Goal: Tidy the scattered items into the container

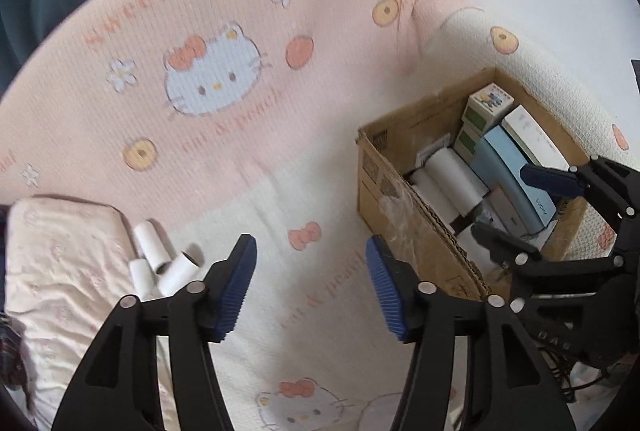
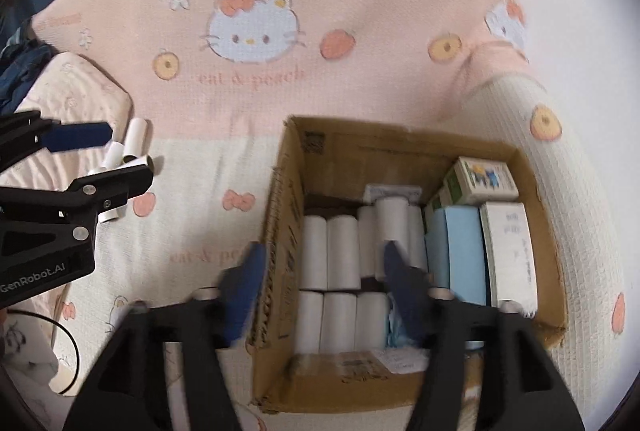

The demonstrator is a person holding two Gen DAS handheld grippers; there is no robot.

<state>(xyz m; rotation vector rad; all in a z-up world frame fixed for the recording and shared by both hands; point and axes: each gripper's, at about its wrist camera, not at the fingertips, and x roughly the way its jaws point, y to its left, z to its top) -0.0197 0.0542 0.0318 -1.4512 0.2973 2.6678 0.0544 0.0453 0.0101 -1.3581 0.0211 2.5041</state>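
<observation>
The pink cartoon-cat blanket [image 2: 280, 79] reads "Sweet Dream" and "eat & peach", and the left gripper [image 2: 120, 155] body reads "GenRobot.AI". Its jaws are apart, empty, just beside loose white paper rolls [image 1: 160, 263] against a pale pillow [image 1: 60, 263]. The right gripper [image 2: 320, 271] hangs spread and empty over the brown cardboard box [image 2: 276, 231] of rolls and cartons.

Waffle-textured cloth blanket [image 1: 240, 135], brown corrugated cardboard box [image 2: 276, 231], matt white paper rolls [image 2: 342, 251], ribbed blue pads [image 1: 236, 287].
</observation>
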